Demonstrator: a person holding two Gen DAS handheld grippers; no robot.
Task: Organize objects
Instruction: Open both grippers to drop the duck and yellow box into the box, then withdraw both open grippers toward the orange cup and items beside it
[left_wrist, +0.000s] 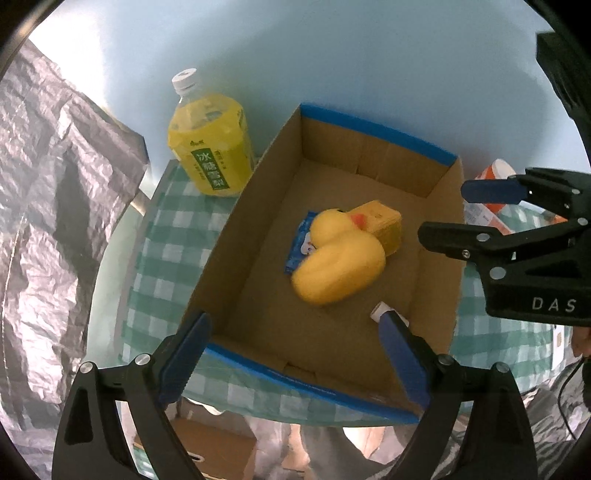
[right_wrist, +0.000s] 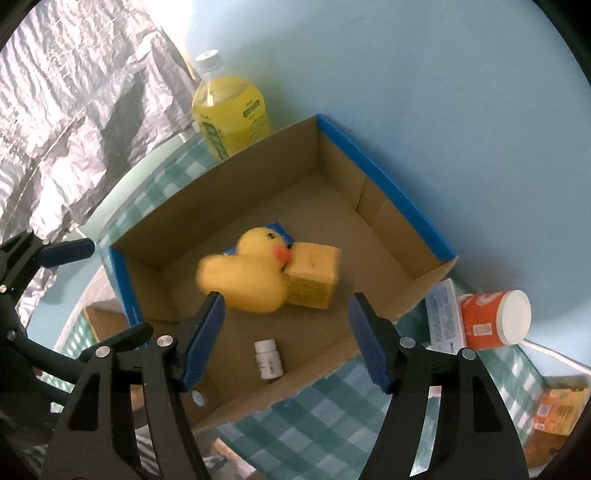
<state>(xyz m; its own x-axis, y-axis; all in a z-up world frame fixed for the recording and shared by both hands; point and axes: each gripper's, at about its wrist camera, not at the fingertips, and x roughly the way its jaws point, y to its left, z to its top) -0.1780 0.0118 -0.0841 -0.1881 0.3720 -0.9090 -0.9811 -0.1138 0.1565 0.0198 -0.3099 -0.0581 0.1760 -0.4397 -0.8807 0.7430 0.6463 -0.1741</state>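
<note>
Right wrist view is showing a white pill bottle (right_wrist: 269, 359) whole between right tool (right_wrist: 286, 341) fingers; both tools, left tool (left_wrist: 293, 356) included, hovering spread, empty, over box (right_wrist: 384, 162); duck (left_wrist: 338, 258) lying ahead inside.

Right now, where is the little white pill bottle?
The small white pill bottle lies on its side on the cardboard box floor, in the right wrist view just below the yellow rubber duck.
</note>
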